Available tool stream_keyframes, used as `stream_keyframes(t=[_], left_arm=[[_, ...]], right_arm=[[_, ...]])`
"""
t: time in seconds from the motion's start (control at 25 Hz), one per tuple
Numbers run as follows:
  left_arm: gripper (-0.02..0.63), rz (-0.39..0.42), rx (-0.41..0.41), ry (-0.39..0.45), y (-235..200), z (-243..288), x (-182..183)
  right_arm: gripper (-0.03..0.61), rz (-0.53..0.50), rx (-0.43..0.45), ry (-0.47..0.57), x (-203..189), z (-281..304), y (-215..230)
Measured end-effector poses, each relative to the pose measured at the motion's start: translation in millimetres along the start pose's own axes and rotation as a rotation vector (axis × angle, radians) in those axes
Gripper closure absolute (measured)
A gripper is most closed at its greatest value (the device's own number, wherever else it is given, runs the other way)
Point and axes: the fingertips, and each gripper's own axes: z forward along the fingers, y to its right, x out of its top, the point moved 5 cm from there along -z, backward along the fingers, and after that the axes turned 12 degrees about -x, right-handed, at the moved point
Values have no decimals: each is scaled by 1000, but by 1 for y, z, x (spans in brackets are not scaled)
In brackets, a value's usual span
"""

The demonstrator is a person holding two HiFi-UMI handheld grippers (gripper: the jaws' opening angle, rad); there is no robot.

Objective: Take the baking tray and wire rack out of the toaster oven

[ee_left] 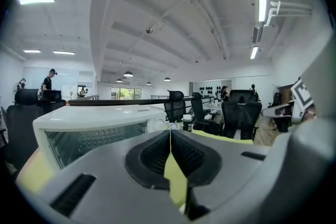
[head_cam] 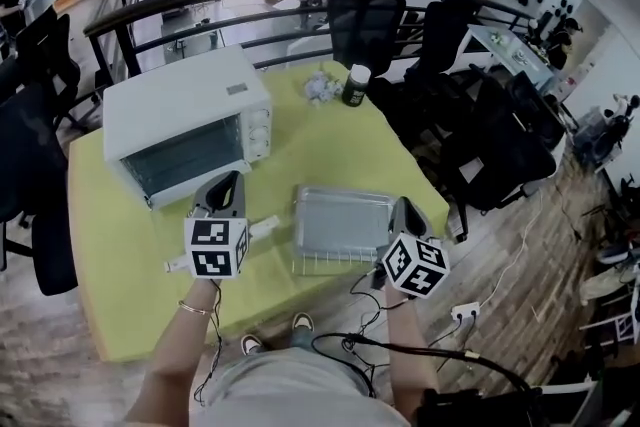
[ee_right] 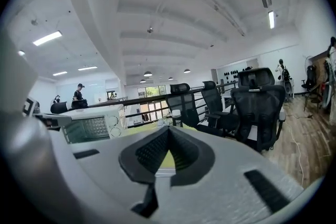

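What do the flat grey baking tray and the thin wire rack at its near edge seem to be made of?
Flat grey baking tray: probably metal, dull silvery finish, from its soft sheen and thin raised rim. Thin wire rack: probably metal too; slim pale rods, finish too small to tell.

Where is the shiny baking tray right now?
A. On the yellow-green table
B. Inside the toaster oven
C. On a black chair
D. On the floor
A: the baking tray lies on the table, outside the toaster oven.

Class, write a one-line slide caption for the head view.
Baking tray and wire rack lie on the green table beside the toaster oven.
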Motion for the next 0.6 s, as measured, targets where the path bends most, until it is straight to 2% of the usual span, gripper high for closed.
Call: stream_keyframes(t=[0.2,0.6], left_arm=[[606,-30,-3,-4,-2,9,-2],[606,-34,8,-14,-6,10,-1]], right_arm=[[578,12,4,-9,1,7,1],[578,3,51,-16,7,13,-11]])
